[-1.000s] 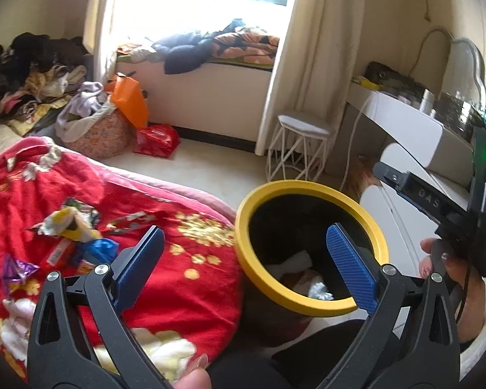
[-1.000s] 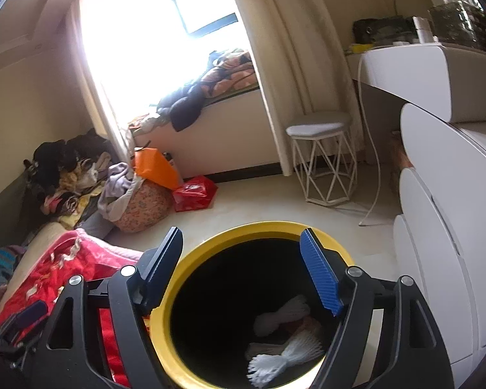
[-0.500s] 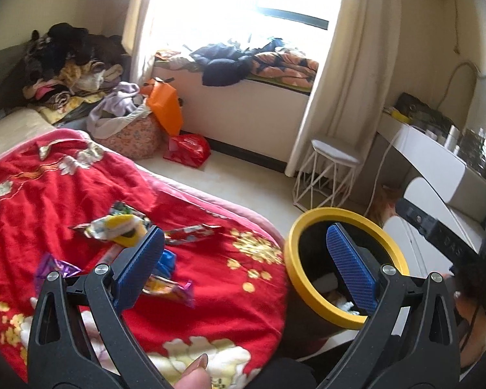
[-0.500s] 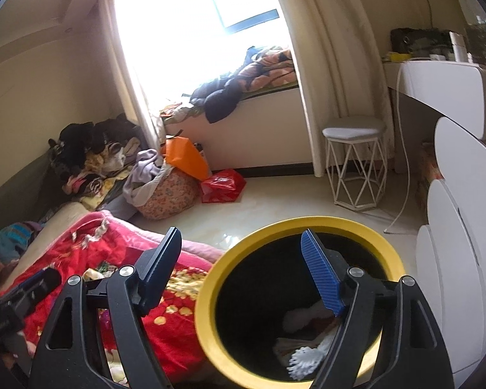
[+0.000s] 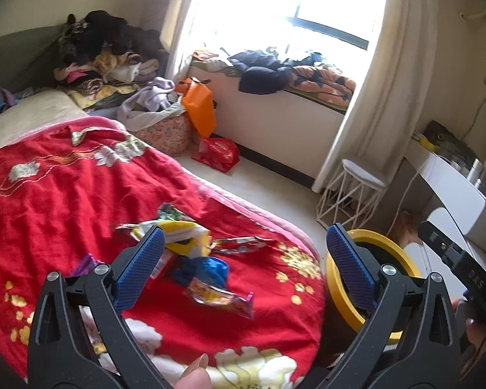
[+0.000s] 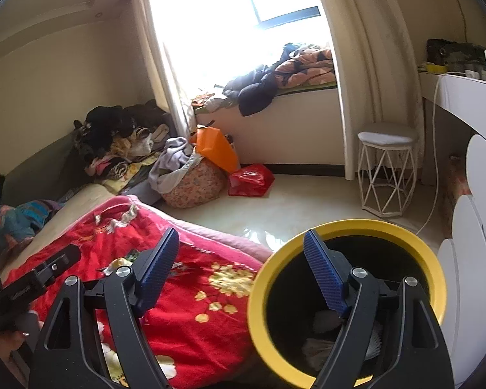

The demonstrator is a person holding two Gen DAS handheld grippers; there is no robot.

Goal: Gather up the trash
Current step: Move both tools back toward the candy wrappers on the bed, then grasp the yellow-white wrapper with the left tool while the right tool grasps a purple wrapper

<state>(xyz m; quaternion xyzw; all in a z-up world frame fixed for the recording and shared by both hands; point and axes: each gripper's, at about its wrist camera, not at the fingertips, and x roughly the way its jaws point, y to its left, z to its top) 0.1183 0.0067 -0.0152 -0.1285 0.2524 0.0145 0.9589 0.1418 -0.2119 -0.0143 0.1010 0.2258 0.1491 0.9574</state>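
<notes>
My view is mostly the red floral blanket (image 5: pixel 81 194) on the bed, with the yellow-rimmed trash bin (image 6: pixel 431 259) on the floor just beside its corner, some white scraps already inside. A scatter of snack wrappers (image 5: pixel 210 259) lies on the blanket ahead of my left gripper (image 5: pixel 243 259), whose jaws stand spread and empty. My right gripper (image 6: pixel 243 259) is likewise released, grasping nothing.

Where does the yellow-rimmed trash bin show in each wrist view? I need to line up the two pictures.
Left wrist: yellow-rimmed trash bin at lower right, partly behind the right-hand finger of the left gripper.
Right wrist: bin at lower centre-right, behind the right gripper.
Shared landmark: white wire stool under the curtain.
</notes>
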